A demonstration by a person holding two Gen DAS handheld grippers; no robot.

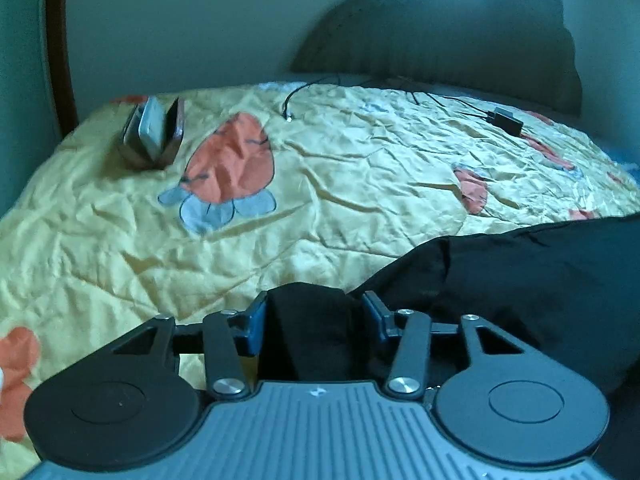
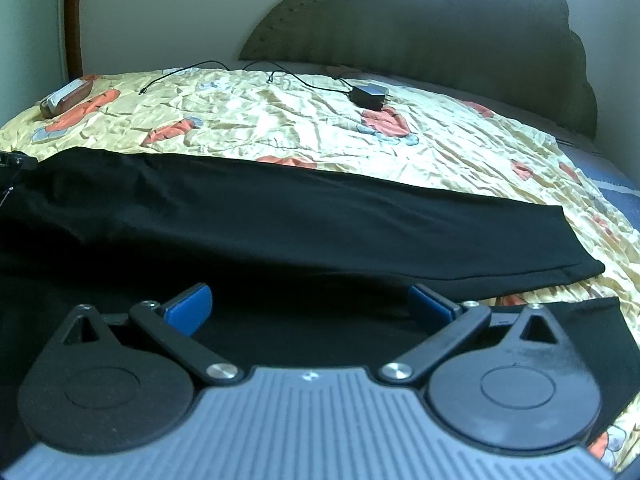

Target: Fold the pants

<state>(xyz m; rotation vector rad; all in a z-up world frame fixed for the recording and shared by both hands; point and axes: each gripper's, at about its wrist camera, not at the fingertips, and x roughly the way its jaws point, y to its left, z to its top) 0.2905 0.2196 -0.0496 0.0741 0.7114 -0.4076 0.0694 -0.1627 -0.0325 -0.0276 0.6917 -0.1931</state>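
Observation:
Black pants [image 2: 304, 216] lie across a yellow bedspread, one leg stretched to the right with its hem [image 2: 588, 256] near the right edge. A second leg end [image 2: 592, 320] shows under my right gripper. My right gripper [image 2: 310, 306] is open, its blue pads wide apart just above the black cloth. My left gripper [image 1: 314, 320] is shut on a bunched fold of the pants [image 1: 520, 280], held just above the bed at the garment's left end.
A yellow bedspread [image 1: 120, 240] with orange and blue patches covers the bed. A brown case with a phone [image 1: 154, 132] stands at the far left. A black charger with cable [image 2: 370, 96] lies at the back. A padded headboard [image 2: 440, 24] stands behind.

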